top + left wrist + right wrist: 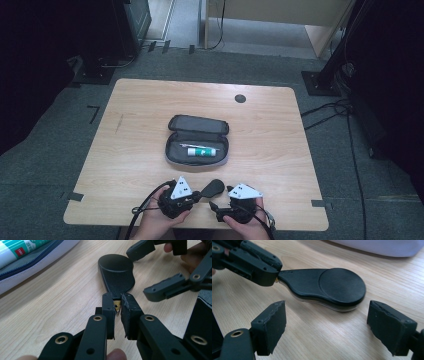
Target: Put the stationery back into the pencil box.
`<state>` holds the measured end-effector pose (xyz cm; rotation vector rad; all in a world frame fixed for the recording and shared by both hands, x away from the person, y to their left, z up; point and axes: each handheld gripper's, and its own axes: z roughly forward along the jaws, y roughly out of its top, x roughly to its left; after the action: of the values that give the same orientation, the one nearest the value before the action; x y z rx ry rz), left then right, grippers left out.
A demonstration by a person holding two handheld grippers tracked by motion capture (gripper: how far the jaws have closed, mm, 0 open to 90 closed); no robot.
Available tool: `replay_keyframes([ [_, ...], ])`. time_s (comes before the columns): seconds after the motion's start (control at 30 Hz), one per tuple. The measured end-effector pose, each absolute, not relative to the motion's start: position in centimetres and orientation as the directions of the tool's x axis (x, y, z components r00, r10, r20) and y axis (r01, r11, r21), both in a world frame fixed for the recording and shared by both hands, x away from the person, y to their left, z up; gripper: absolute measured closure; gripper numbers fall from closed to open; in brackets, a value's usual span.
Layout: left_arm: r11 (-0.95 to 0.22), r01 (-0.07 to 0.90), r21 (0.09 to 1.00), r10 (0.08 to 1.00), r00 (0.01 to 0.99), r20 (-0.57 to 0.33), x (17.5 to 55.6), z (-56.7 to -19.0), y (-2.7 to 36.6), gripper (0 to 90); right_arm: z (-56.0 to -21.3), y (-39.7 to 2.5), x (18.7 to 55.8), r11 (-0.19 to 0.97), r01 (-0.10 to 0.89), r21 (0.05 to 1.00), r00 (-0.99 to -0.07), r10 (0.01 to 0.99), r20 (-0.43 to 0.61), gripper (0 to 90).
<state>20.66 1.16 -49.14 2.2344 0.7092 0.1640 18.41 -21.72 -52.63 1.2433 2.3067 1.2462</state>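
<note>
A flat black paddle-shaped object (214,187) (116,272) (332,287) lies near the table's front edge, round end away from me. My left gripper (200,194) (118,298) is shut on its narrow end, where a brass part shows between the jaws. In the right gripper view the left gripper (274,275) pinches that tip from the left. My right gripper (217,202) (327,315) stands open just in front of the object's round end, touching nothing; its jaws (152,270) sit to the object's right.
An open grey pencil case (197,142) (37,260) (382,246) lies mid-table, holding a white-and-green tube (202,150) (20,250). A dark round grommet (240,98) sits near the wooden table's (280,130) far edge. Stands and cables surround the table.
</note>
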Motion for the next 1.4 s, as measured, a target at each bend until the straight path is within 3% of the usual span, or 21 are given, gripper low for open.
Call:
replay_keyframes([
  [0.3,-0.565,0.446,0.694,0.533,0.840,-0.106,21.0,-48.5,0.8,82.5,-52.5,-21.1,18.5,0.298,0.571,0.765,-0.589,0.798,0.129,13.5],
  [0.63,-0.564,0.462,0.685,0.536,0.835,-0.122,21.4,-48.0,0.8,82.5,-52.2,-20.1,18.7,0.396,0.481,0.782,-0.614,0.789,-0.022,14.4],
  [1.0,-0.567,0.471,0.676,0.532,0.836,-0.136,21.9,-47.3,0.6,82.5,-52.2,-19.8,19.3,0.435,0.438,0.786,-0.627,0.775,-0.080,15.9],
  [1.4,-0.573,0.483,0.662,0.531,0.834,-0.150,22.5,-46.6,0.5,82.5,-52.4,-19.3,19.6,0.497,0.388,0.776,-0.649,0.745,-0.152,25.8],
])
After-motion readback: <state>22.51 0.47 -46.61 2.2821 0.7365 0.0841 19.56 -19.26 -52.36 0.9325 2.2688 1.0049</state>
